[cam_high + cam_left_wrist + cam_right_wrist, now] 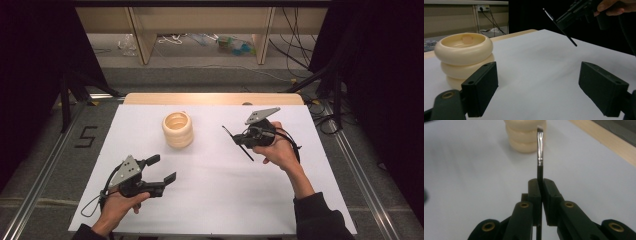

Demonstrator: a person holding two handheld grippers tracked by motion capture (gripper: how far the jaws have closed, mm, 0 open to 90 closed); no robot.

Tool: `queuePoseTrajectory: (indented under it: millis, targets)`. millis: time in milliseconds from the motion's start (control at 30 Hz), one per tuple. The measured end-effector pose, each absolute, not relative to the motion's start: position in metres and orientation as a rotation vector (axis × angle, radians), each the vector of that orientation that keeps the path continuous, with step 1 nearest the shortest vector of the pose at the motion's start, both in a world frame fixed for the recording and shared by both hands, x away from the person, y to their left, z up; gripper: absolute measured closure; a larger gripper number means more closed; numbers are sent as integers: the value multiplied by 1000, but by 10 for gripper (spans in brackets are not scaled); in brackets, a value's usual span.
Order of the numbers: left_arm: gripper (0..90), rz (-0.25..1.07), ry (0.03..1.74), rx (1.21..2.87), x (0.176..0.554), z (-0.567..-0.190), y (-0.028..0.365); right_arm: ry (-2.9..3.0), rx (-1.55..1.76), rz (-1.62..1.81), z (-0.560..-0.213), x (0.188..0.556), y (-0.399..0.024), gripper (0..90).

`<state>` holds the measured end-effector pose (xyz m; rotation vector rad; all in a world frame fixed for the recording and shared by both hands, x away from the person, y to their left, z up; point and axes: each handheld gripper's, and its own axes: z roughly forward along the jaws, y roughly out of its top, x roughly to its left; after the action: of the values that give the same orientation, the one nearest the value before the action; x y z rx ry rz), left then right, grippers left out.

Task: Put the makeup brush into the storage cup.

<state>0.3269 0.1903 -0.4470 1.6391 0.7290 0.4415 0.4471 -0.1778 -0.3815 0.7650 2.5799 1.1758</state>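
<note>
Both grippers are chunky black plastic. The left gripper (159, 171) has a grey three-cornered plate on top with little holes in it, and a thin black cable looping off the back. The right gripper (239, 140) has the same grey plate and a black cable curling behind it. Up close, the fingers (534, 192) are flat rectangular black blocks on black link arms with brass-coloured rings at the pivots. The person wears a dark long sleeve (320, 217) on the right arm.
</note>
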Motion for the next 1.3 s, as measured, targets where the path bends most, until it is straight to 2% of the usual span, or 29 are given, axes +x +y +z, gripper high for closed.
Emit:
queuePoseTrajectory:
  millis: [533, 867, 1033, 1300]
  targets:
    - [174, 418, 662, 1638, 344, -447, 130, 2530, 604, 1443, -378, 424, -140, 853]
    - [232, 377, 652, 1638, 352, -450, 110, 2534, 557, 1527, -381, 416, -125, 853]
    - [281, 404, 634, 1642, 356, -451, 106, 2561, 512, 1550, -384, 413, -116, 853]
    - [372, 371, 638, 1642, 360, -454, 103, 2553, 497, 1598, -386, 411, -113, 853]
